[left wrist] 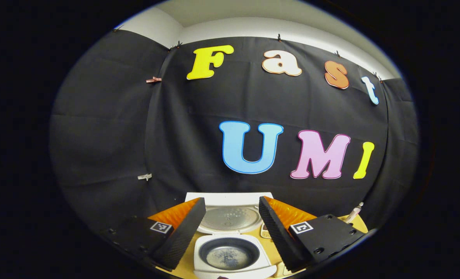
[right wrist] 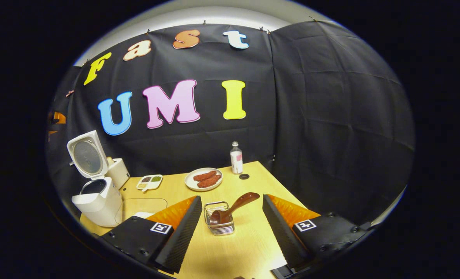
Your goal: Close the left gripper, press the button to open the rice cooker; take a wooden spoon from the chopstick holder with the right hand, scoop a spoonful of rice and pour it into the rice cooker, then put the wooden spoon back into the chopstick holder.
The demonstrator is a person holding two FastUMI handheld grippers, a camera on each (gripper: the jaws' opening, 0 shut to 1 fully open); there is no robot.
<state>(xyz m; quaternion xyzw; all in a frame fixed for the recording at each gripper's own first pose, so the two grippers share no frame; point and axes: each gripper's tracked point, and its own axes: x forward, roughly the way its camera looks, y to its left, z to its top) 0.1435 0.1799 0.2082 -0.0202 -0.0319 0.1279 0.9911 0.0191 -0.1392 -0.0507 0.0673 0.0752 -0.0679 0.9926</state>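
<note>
Standing open on the table [right wrist: 249, 244], the rice cooker [right wrist: 97, 199] is showing its lid up, so the button press appears done. 1 wooden spoon [right wrist: 234, 207] is resting in 1 chopstick holder [right wrist: 219, 224]. Both the left gripper [left wrist: 230, 226] and right gripper [right wrist: 230, 228] are holding their fingers wide apart, gripping nothing. Whether the scooping is still pending cannot be told.

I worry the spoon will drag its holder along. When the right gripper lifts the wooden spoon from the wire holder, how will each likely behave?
The wooden spoon looks stiff, and its glossy handle may be slippery. It leans bowl-down in the small wire chopstick holder, which seems light, so a sideways pull could tip or slide it. Lifting along the handle's slant seems safer.
</note>
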